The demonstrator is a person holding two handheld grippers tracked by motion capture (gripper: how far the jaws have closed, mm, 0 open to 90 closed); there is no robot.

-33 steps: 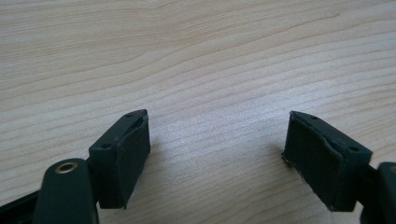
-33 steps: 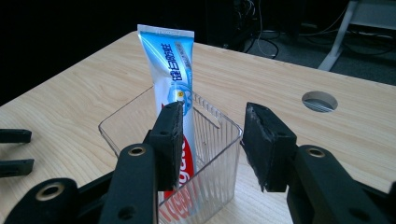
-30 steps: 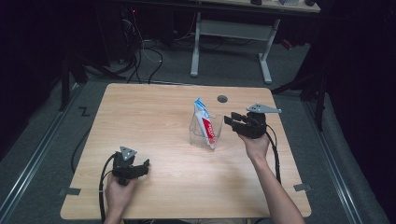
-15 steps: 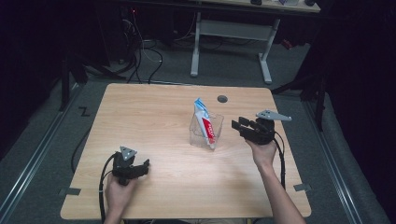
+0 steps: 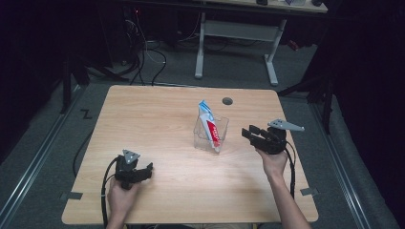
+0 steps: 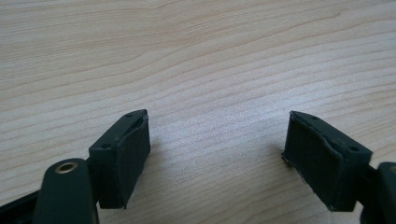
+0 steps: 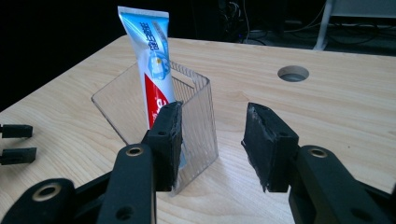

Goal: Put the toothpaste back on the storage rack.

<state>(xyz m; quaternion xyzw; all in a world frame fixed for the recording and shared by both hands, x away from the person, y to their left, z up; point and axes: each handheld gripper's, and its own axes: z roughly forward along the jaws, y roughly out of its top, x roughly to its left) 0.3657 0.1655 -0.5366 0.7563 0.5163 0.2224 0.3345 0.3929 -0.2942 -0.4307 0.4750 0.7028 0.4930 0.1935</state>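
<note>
Clear plastic holder (image 5: 203, 139) parked a little right of the middle of the tabletop (image 5: 157, 119), nearer the far edge than the near one, just short of the round cable hole (image 5: 227, 101) by that far edge. Inside it, a toothpaste tube (image 5: 209, 123) on end, leaning against the wall, blue-and-white end poking well above the rim. Reading the job as "tube into holder": looks basically done already, tube fully in and nothing pinching it.

Right gripper (image 5: 248, 134) just beside the holder, on the side toward the right edge, aimed at it, jaws partway apart with nothing between them. Seen along those jaws, one pad overlapping the holder's near corner. Hard to say if actually touching the plastic or just in front of it; probably just in front, going by the gap visible from above.

Left gripper (image 5: 148, 170) down by the near-left corner, well apart from everything, jaws spread wide over bare wood, holding nothing.

Left to do, at a guess: not much beyond parking the right hand. Could equally be the start of a pull-out, mind, in which case everything yet to do: close in on the tube, lift it clear of the rim.
</note>
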